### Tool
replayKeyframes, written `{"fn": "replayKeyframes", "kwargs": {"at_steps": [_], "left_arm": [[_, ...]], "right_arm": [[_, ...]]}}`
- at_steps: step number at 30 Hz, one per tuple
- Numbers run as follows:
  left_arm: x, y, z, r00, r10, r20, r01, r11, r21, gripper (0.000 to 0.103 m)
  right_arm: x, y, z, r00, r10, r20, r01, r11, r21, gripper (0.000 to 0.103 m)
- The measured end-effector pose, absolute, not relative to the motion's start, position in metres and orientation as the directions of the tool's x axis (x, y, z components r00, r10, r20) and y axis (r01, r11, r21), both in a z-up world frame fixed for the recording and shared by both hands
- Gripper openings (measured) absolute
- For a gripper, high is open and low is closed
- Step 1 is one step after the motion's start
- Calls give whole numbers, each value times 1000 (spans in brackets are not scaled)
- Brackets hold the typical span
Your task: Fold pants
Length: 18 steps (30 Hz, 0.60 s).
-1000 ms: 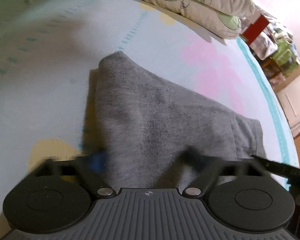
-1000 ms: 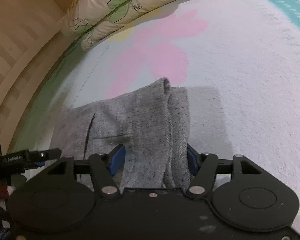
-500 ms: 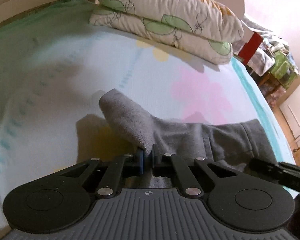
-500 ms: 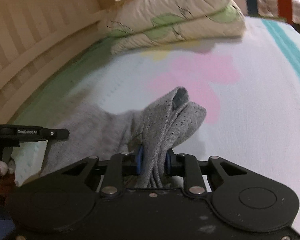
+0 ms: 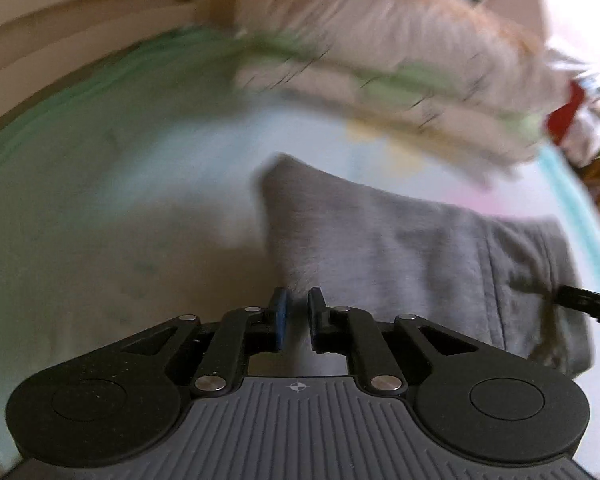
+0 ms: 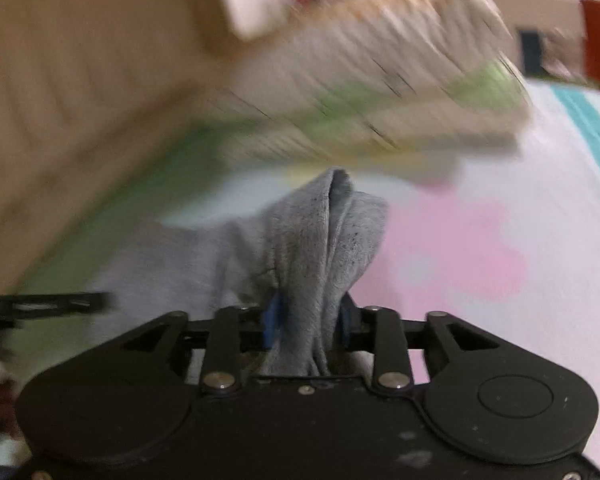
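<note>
The grey pants hang stretched between my two grippers above the bed. My left gripper is shut on one edge of the pants, the fabric pinched between its fingertips. In the right wrist view my right gripper is shut on a bunched fold of the pants, which stands up beyond the fingers. The other gripper shows as a dark bar at the right edge of the left wrist view and at the left edge of the right wrist view. Both views are motion-blurred.
The bed sheet is pale with green, pink and teal patches. Two stacked patterned pillows lie at the head, also in the right wrist view. A wooden headboard stands to the left. Clutter sits beyond the bed's right side.
Both grippers closed on the pants' edges a second ago, then lifted them off the sheet and moved toward the pillows. The pants now hang stretched between them.
</note>
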State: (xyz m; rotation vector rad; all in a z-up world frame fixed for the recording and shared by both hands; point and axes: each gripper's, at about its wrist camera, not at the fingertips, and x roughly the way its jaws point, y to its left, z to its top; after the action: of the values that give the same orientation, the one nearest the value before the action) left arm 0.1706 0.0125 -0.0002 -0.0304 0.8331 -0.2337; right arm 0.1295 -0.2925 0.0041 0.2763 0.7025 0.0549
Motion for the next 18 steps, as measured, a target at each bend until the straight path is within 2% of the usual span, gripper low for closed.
{"fn": "replayKeyframes", "kwargs": {"at_steps": [2, 3, 6, 9, 11, 13, 16, 18], "left_arm": [[163, 11, -3, 651, -207, -730, 172, 977, -124, 12], [156, 10, -2, 658, -218, -721, 175, 975, -135, 12], [130, -7, 3, 670, -236, -704, 229, 968, -107, 19], [108, -22, 2, 667, -269, -695, 272, 956, -110, 21], [100, -31, -6, 642, -273, -717, 291, 951, -102, 25], [95, -32, -24, 607, -257, -752, 269, 957, -109, 26], [98, -18, -42, 587, -294, -754, 217, 955, -203, 28], [102, -16, -41, 581, -296, -758, 211, 955, -211, 28]], "right_arm": [[141, -300, -16, 708, -2, -706, 151, 977, 148, 36], [140, -305, -20, 704, -35, -710, 176, 976, 127, 36], [115, -311, -11, 765, -18, -643, 170, 970, 176, 37], [93, -289, -2, 813, 24, -581, 62, 990, 128, 37], [87, -276, -3, 817, 65, -574, -2, 994, 110, 36], [83, -263, -15, 789, 86, -608, -39, 995, 89, 33], [89, -258, -53, 673, 64, -737, -20, 997, 69, 32], [82, -261, -67, 694, 80, -715, -7, 994, 105, 32]]}}
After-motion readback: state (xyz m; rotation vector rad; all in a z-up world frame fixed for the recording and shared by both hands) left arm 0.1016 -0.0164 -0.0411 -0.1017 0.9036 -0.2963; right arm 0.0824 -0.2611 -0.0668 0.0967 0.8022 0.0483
